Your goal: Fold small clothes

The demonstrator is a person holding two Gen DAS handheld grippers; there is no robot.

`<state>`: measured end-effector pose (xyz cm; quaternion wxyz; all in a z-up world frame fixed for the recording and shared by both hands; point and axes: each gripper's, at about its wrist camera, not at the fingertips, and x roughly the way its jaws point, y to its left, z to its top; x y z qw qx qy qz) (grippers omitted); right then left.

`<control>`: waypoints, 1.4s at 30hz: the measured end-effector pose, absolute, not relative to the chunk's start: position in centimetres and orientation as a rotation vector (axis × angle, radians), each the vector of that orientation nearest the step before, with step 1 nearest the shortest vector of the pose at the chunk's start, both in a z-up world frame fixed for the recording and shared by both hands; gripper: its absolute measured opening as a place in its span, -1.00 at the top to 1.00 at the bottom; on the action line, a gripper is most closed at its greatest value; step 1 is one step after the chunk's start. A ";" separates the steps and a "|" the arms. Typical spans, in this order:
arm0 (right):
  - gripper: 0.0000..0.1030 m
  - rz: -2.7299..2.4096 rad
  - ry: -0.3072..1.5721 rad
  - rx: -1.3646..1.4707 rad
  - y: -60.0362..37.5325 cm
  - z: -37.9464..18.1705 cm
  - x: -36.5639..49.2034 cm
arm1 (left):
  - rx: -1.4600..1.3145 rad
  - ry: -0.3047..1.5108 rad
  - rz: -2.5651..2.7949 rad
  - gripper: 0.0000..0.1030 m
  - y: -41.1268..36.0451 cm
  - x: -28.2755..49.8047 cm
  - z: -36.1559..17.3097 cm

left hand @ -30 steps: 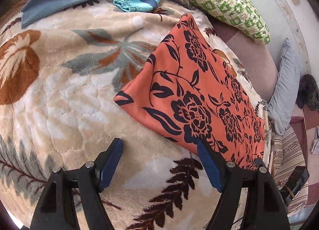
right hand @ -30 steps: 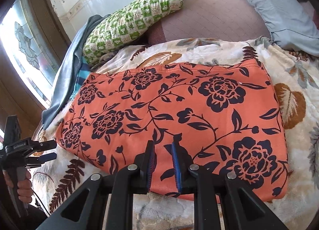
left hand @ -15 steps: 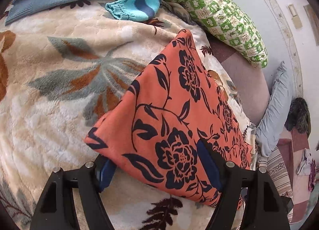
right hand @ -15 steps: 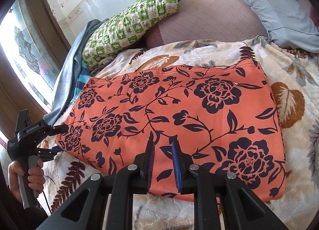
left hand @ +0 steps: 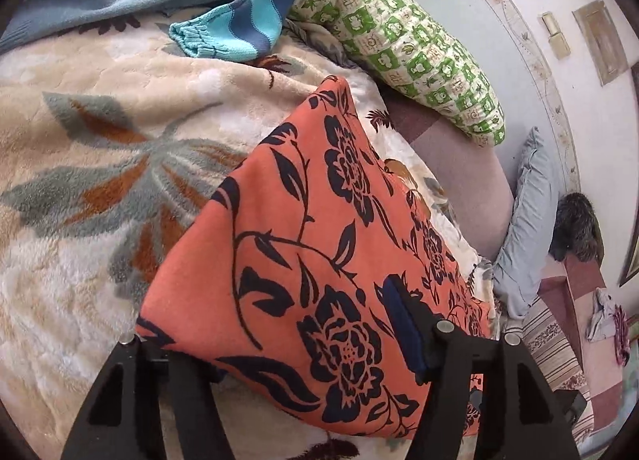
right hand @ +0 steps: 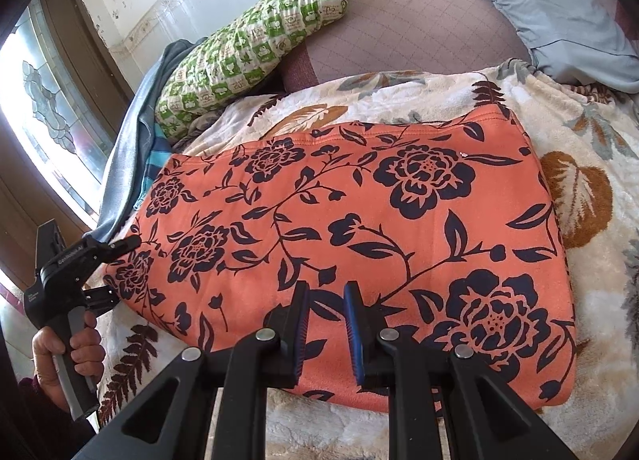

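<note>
Orange floral cloth between left gripper fingers, closing.

Under me spreads a cream blanket with leaf patterns. At upper centre of my left view lies a green checked pillow, a striped teal knit left of it. A stained-glass window glows far left of my right view.
</note>
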<state>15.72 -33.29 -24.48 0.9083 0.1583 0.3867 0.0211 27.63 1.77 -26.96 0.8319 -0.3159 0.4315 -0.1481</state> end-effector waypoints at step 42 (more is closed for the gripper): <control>0.58 -0.242 0.608 0.989 -58.2 -25.2 5.2 | 0.053 0.946 -0.642 0.69 -36.2 18.3 -24.1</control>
